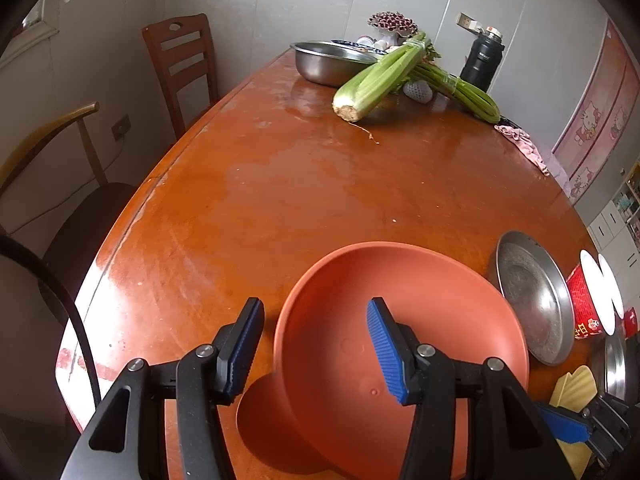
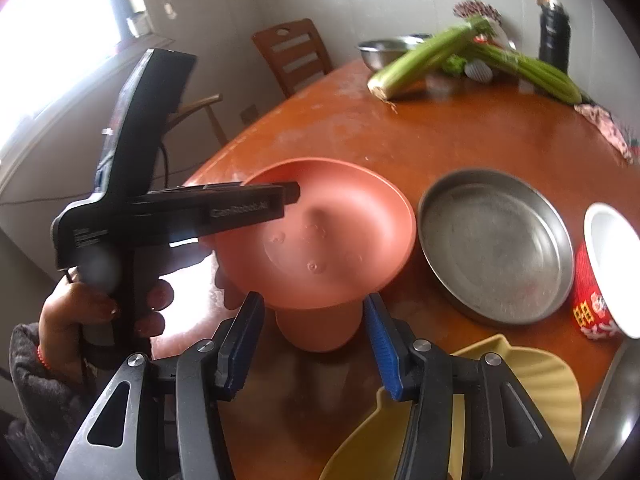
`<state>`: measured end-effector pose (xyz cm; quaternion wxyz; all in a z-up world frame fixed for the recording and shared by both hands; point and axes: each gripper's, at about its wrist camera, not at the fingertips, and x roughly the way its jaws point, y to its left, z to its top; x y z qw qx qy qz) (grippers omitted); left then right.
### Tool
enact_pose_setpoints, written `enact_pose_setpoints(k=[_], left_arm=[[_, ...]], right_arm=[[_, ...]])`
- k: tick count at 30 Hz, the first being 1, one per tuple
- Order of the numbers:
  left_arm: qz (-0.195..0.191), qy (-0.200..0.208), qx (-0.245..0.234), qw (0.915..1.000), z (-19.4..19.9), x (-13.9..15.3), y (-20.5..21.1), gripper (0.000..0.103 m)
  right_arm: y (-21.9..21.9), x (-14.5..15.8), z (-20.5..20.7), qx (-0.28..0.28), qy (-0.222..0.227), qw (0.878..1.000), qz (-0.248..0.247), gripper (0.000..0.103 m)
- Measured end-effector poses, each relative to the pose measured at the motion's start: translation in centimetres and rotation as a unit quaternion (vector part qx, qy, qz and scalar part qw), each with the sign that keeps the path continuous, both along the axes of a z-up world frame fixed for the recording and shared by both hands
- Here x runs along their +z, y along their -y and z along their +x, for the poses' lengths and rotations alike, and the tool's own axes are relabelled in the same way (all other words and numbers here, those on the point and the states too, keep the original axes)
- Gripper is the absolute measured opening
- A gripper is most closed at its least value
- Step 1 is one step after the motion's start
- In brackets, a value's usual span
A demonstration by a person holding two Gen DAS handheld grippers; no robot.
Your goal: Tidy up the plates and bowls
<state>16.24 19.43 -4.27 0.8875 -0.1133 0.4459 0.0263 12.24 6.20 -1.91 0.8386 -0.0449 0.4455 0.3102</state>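
The left gripper [image 1: 316, 350] stands with its jaws apart astride the near rim of the terracotta footed bowl [image 1: 420, 312], one finger inside, one outside. That bowl sits on the wooden table [image 1: 280, 184], just beside a steel plate [image 2: 496, 244]. The right gripper [image 2: 314, 346] hangs spread above a yellow plate [image 2: 536, 376].

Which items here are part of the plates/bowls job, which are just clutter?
Job: orange footed bowl, steel plate, yellow scalloped plate, red paper bowl.

Clutter: celery, black thermos, pink cloth, steel basin (maybe).
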Motion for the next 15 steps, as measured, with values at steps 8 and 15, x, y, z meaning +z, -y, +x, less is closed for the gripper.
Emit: enact_pose_setpoints(k=[8,15], left_arm=[[0.002,0.03,0.04,0.9987,-1.9,1.8,-2.0,0.066],[0.014,0.058,0.041,0.9974,-3.8,3.9,-1.1,0.072]], right_arm=[[0.4,0.5,-0.1,-0.008,0.014,1.0,0.003,0.054],[1.2,1.6,-0.6,-0.032,0.046,0.998,0.001,0.055]])
